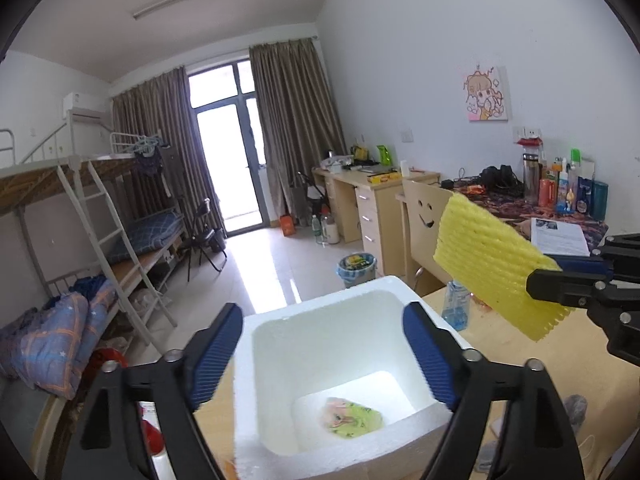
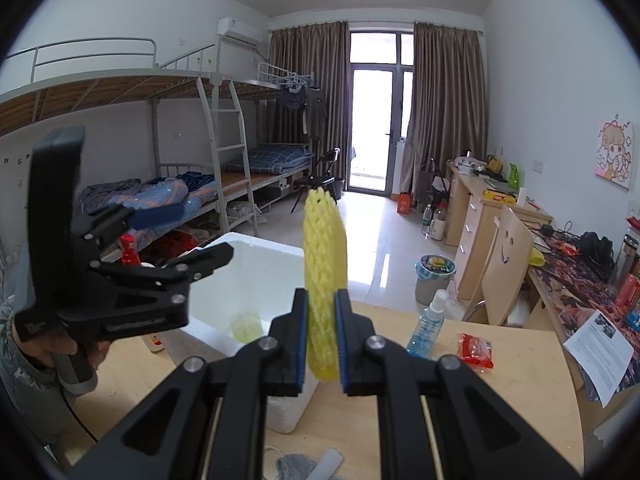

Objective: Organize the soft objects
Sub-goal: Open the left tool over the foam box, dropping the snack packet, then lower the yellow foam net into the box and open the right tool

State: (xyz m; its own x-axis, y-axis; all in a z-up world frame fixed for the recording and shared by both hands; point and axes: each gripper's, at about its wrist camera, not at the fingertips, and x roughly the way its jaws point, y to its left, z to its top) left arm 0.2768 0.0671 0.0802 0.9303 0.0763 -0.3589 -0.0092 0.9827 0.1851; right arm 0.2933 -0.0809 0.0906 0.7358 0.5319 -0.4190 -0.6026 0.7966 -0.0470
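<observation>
Blue-padded fingers of the left gripper (image 1: 322,354) stand spread wide above the white foam box (image 1: 280,446), nothing between them; a greenish soft item (image 1: 352,420) lies on the box floor. Beside it, the right gripper (image 2: 322,340) pinches a yellow foam net sleeve (image 2: 324,256), held upright over the wooden table (image 2: 500,380).

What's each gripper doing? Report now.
Left gripper: open, empty, above the foam box.
Right gripper: shut on the yellow foam net.
</observation>
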